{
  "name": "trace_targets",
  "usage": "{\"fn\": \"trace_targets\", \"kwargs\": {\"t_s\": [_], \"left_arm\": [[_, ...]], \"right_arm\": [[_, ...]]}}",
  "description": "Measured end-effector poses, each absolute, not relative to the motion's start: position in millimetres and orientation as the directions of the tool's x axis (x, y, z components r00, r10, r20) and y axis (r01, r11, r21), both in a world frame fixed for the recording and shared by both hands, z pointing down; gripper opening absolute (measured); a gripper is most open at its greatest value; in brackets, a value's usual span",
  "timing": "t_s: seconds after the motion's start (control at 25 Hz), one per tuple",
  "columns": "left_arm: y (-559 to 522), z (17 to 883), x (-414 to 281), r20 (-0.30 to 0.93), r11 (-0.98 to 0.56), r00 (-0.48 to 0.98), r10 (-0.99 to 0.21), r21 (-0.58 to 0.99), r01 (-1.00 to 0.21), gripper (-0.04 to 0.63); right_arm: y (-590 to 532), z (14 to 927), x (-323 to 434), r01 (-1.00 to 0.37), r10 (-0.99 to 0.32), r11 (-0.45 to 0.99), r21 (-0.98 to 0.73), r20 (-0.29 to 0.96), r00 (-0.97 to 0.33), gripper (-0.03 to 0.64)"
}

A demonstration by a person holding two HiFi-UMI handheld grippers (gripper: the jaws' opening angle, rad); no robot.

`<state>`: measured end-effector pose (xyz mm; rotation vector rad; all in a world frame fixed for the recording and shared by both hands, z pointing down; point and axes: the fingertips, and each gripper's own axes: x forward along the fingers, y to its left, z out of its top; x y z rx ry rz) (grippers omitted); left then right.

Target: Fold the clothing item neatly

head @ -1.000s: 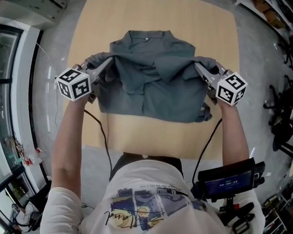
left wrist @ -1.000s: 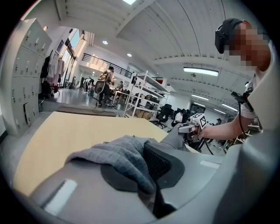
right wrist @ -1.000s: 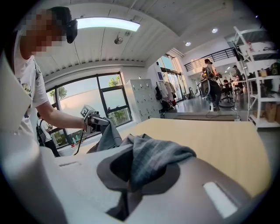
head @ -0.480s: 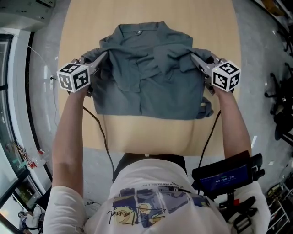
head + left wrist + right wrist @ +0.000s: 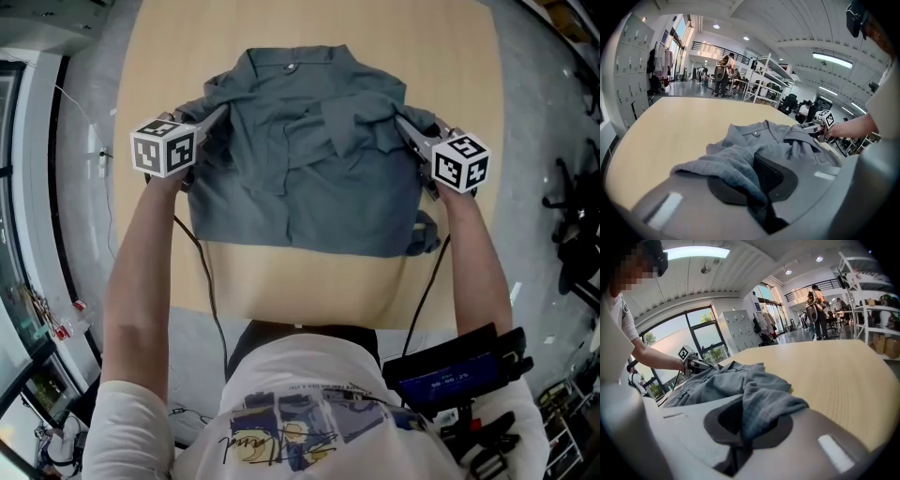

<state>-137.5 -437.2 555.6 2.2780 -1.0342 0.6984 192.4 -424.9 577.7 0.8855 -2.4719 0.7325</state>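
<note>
Where the shirt is: grey button-up shirt [image 5: 300, 187] lying front-up on the wooden desk [image 5: 300, 281], collar [image 5: 272, 58] at the far end, hem [image 5: 300, 246] towards the person.
Left gripper: the left gripper [image 5: 221, 113] is clenched on a wad of grey cloth at the shirt's left shoulder/sleeve. In the left gripper view the fabric is pinched right in the jaws and drapes over them.
Right gripper: same deal. The right gripper [image 5: 403, 123] is clamped on the right sleeve cloth, which spills out of the closed jaws.
The relation that matters: the shirt body sits between the two grippers. Each one is at its own outer edge, up near the shoulders and pointing in towards the middle, so the centre line is inward from both.
Long axis: runs collar to hem, straight away from the person, so the two grips face each other across the short way.
Who's nearer: pretty much a tie. Each hand is on its own side, and neither has reached the button line.
Step, my guess: sleeves getting laid inward over the chest. The middle is already rumpled with overlapping cloth.
Watch out: a bunched bit [image 5: 424, 232] sticks out at the near right corner, so it probably needs tucking before any hem-to-collar fold.
</note>
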Motion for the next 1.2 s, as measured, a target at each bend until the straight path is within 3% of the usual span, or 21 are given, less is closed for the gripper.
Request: {"fn": "trace_targets", "kwargs": {"t_s": [0.24,0.84,1.2], "left_arm": [[-435.5,570.6,-137.7,0.667,-0.564,0.556,-0.496,0.24,-0.791,0.04],[-432.1,562.6,-137.1,0.658,-0.588,0.591,-0.467,0.268,-0.763,0.124],[-428.0,551.7,-146.2,0.654,-0.584,0.597,-0.465,0.279,-0.762,0.16]], "right_arm": [[-425.8,587.0,192.3,-0.694,-0.469,0.667,-0.273,0.569,-0.675,0.024],[-418.6,586.4,198.7,-0.671,-0.399,0.637,-0.38,0.582,-0.709,0.123],[-408.7,577.9,210.7,-0.678,-0.408,0.627,-0.384,0.579,-0.706,0.129]]}}
